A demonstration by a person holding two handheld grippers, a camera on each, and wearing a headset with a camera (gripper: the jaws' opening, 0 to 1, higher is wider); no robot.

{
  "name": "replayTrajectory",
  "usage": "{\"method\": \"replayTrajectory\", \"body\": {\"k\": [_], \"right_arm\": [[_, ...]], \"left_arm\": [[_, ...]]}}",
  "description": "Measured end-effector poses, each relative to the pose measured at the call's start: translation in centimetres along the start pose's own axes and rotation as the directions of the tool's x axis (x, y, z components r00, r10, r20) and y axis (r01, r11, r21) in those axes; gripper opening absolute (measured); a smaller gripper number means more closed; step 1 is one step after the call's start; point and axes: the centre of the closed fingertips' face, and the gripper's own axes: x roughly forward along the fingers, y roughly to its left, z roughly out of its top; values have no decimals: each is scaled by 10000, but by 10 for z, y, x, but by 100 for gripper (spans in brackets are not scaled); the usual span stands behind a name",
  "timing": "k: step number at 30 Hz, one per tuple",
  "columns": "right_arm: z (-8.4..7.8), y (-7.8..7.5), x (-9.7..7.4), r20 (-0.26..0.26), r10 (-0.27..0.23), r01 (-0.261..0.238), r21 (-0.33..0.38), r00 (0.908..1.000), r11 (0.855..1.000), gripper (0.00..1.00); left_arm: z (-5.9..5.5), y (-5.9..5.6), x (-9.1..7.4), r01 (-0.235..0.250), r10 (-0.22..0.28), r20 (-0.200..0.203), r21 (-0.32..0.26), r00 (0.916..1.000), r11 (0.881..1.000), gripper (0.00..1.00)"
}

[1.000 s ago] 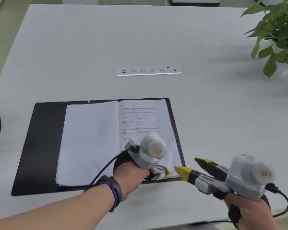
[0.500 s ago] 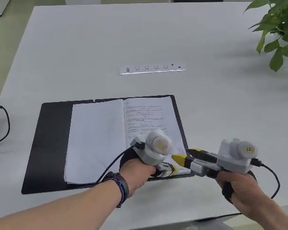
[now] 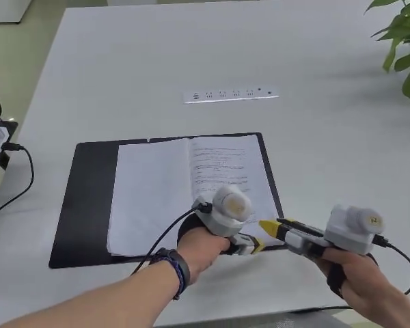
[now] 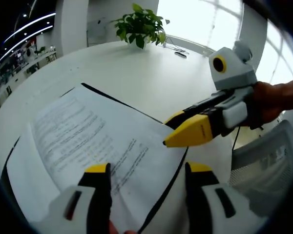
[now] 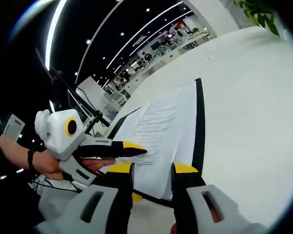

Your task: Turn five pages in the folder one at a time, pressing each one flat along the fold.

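Observation:
A black folder [image 3: 89,198] lies open on the white table, with a blank left page [image 3: 150,198] and a printed right page [image 3: 225,171]. My left gripper [image 3: 249,244] rests at the folder's lower right corner. In the left gripper view it [image 4: 147,170] is open, its jaws wide apart over the printed page [image 4: 88,136]. My right gripper [image 3: 270,226] comes in from the right, tips touching the same corner. In the right gripper view it [image 5: 153,169] is open by a narrow gap, with the page corner [image 5: 156,146] just ahead of it.
A white power strip [image 3: 231,94] is set in the table behind the folder. A potted plant [image 3: 406,34] stands at the far right. A black cable [image 3: 20,184] hangs off the table's left edge.
My right gripper has moved left to the folder's lower right corner and its jaws have narrowed. The left gripper has stayed at that corner. The head camera has shifted.

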Motion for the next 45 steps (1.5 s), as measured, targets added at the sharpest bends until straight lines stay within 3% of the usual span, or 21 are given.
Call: {"method": "replayTrajectory", "body": {"k": [6, 10, 14, 17, 25, 28, 37, 45], "right_arm": [[3, 6, 1, 265, 92, -94, 67, 9996, 9999, 15], [10, 6, 3, 490, -2, -1, 57, 9988, 10000, 10], [18, 7, 4, 817, -74, 72, 21, 9966, 10000, 1], [24, 13, 4, 1154, 264, -305, 344, 9930, 9989, 0], [31, 22, 8, 1244, 342, -370, 209, 9916, 9991, 0], [38, 31, 9, 1351, 474, -496, 126, 9897, 9987, 0], [53, 64, 23, 1525, 1127, -1082, -377, 9819, 9934, 0], [53, 91, 46, 1459, 1681, -1629, -470, 9749, 9855, 0]], "left_arm": [[-1, -6, -12, 122, -111, 346, -320, 9993, 9994, 65], [-4, -1, -20, -47, 58, 400, -280, 9992, 9996, 66], [-3, 11, -31, -319, 345, 615, -442, 9975, 9985, 66], [-4, 21, -39, -539, 593, 716, -750, 9957, 9957, 66], [-3, 42, -65, -1007, 1149, 1168, -1214, 9865, 9875, 66], [-7, 53, -79, -1207, 1458, 1452, -1685, 9786, 9783, 66], [-38, 80, -118, -1841, 2207, 1513, -2238, 9635, 9571, 66], [-65, 102, -159, -2496, 2976, 1574, -2665, 9416, 9309, 67]]}}
